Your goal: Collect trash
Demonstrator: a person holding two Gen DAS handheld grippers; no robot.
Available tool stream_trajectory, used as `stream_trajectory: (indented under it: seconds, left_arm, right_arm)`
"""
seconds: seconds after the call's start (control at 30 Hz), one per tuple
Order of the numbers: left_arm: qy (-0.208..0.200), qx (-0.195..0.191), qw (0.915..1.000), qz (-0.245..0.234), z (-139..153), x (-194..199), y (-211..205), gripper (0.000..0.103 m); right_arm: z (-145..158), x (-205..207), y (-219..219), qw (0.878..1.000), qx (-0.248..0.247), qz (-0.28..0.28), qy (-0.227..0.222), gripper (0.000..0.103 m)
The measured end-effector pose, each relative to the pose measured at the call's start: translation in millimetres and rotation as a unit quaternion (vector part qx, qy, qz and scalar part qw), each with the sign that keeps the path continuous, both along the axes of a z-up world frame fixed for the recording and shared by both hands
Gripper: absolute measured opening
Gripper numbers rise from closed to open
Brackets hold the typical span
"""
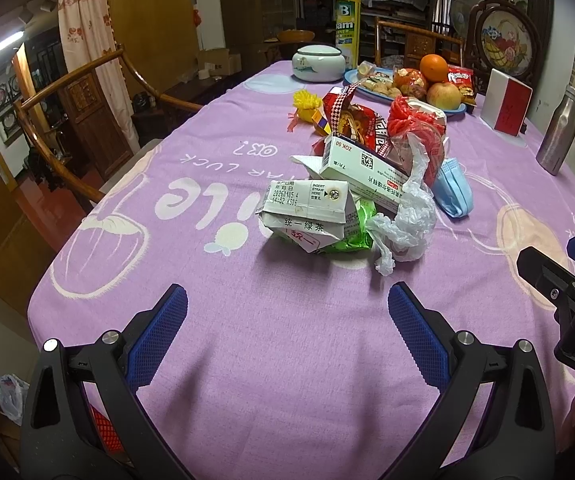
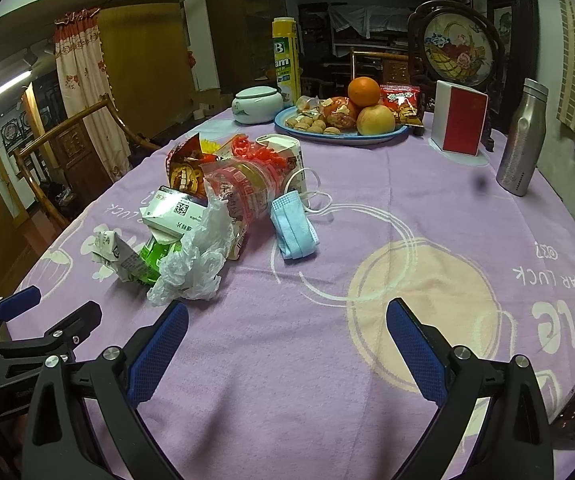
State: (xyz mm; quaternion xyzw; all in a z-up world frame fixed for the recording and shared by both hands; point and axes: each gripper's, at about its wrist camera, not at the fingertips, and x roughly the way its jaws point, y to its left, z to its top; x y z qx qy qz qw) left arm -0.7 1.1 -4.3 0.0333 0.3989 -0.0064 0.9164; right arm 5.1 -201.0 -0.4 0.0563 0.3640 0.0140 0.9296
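The trash lies in one loose heap near the middle of the purple-clothed surface [image 1: 215, 360], ahead of both claws and touched by neither. It will likely handle as light, crushable stuff. The crumpled white drink carton [image 1: 307, 210] at the near edge is dented and probably empty; its folded top ridge looks like the firmest place to pinch. The thin clear plastic bag [image 1: 403, 220] beside it is limp and slippery, so a bunched fold should hold better than a flat sheet. The white cardboard medicine box [image 1: 361, 172] rests tilted on top of the carton and could slide off if the carton is pulled first. The pale blue face mask [image 2: 293, 228] lies just to the right of the heap, soft and flat, easiest taken by its pleated body or ear loops. A red printed snack wrapper [image 2: 185, 170] and red plastic netting [image 2: 257, 152] sit at the back of the heap.

The left claw [image 1: 287, 332] hovers open and empty just short of the carton; the right claw [image 2: 287, 342] is likewise spread wide and holds nothing.
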Motion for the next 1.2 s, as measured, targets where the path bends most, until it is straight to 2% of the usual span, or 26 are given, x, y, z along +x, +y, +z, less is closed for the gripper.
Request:
stream_trajectory:
  seconds: [0.67, 1.2]
  left_arm:
    - [-0.008, -0.001, 0.9999, 0.008, 2.7, -1.6, 7.7, 0.097]
    - [0.003, 0.001, 1.0, 0.004, -1.5, 0.1, 6.0, 0.097]
  right_arm:
    - [-2.8, 1.7, 6.5, 1.0, -0.004, 0.003, 0.004, 0.097]
    - [-4.0, 0.6, 5.9, 1.0, 0.003, 0.006, 0.006, 0.097]
